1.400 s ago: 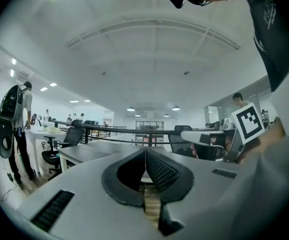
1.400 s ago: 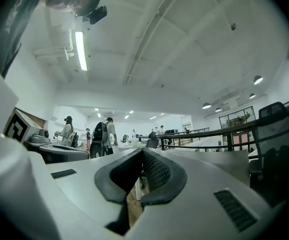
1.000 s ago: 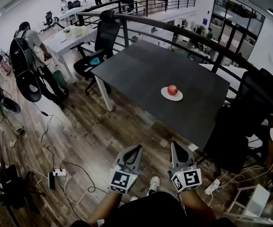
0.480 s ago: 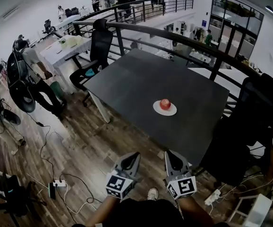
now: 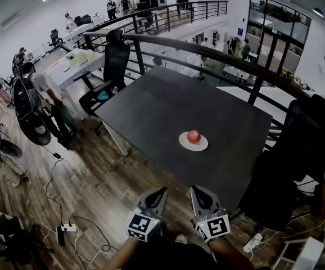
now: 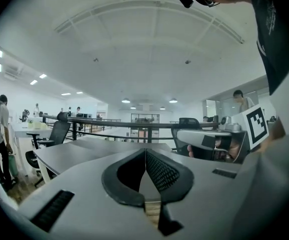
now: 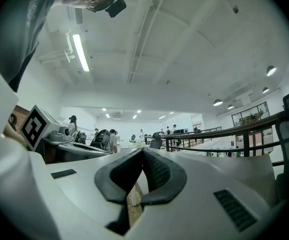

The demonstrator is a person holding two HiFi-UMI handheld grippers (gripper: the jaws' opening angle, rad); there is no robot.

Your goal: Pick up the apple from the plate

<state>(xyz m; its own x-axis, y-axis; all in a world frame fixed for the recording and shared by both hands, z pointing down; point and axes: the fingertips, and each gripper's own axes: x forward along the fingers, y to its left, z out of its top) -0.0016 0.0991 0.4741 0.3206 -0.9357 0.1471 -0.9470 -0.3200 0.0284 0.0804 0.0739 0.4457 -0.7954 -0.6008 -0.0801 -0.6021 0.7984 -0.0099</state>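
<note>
A red apple (image 5: 194, 136) sits on a small white plate (image 5: 183, 144) on the dark table (image 5: 162, 100), toward its near right part. Both grippers are held low in the head view, over the wooden floor, short of the table's near edge. My left gripper (image 5: 161, 192) and my right gripper (image 5: 195, 189) point toward the table, side by side. In the left gripper view the jaws (image 6: 145, 152) meet with nothing between them. The right gripper (image 7: 143, 152) shows the same in its own view. Neither gripper view shows the apple.
A black office chair (image 5: 113, 66) stands at the table's far left corner and another (image 5: 306, 125) at its right. A dark railing (image 5: 219, 46) curves behind the table. A person with a backpack (image 5: 36, 100) stands at left. Cables and a power strip (image 5: 67, 228) lie on the floor.
The table, plate and apple have come nearer and lower in the head view, toward the grippers. Both grippers kept their jaws together. The person at left shifted.
</note>
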